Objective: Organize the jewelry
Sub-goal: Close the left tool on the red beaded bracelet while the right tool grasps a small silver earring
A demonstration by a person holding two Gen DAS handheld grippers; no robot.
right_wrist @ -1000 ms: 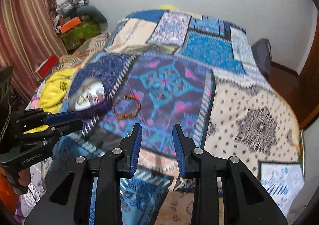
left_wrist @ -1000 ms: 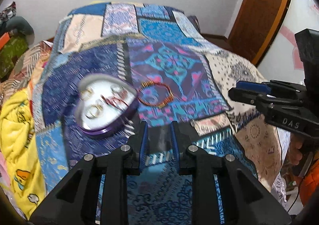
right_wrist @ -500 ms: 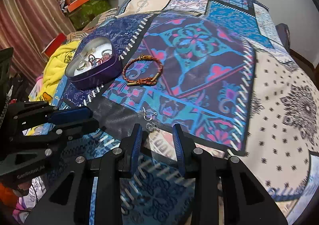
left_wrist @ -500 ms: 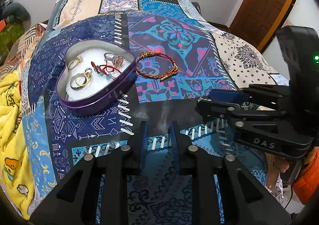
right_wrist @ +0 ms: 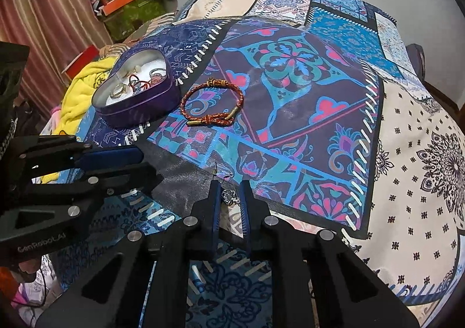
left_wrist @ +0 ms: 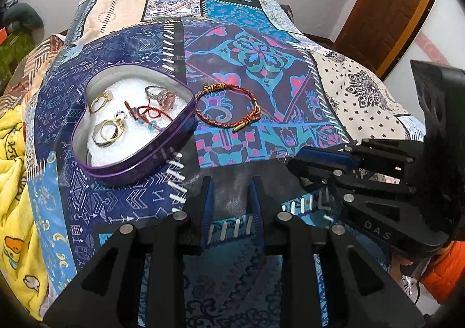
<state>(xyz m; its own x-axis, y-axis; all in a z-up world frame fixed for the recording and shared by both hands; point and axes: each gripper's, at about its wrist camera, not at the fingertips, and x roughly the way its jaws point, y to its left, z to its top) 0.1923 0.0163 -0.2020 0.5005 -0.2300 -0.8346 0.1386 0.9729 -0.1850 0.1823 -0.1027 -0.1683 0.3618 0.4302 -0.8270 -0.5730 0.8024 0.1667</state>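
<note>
- Jewelry: a small silver earring lies on the bed's near edge, and I have the right gripper pinched on it.
- The left gripper is opening, empty, beside it.
- Next I judge: lift gently and carry it past the braided bracelet to the heart tin.

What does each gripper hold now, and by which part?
The right gripper is shut on a small silver earring, pinched at its body. The left gripper, jaws opening, holds nothing.
</note>
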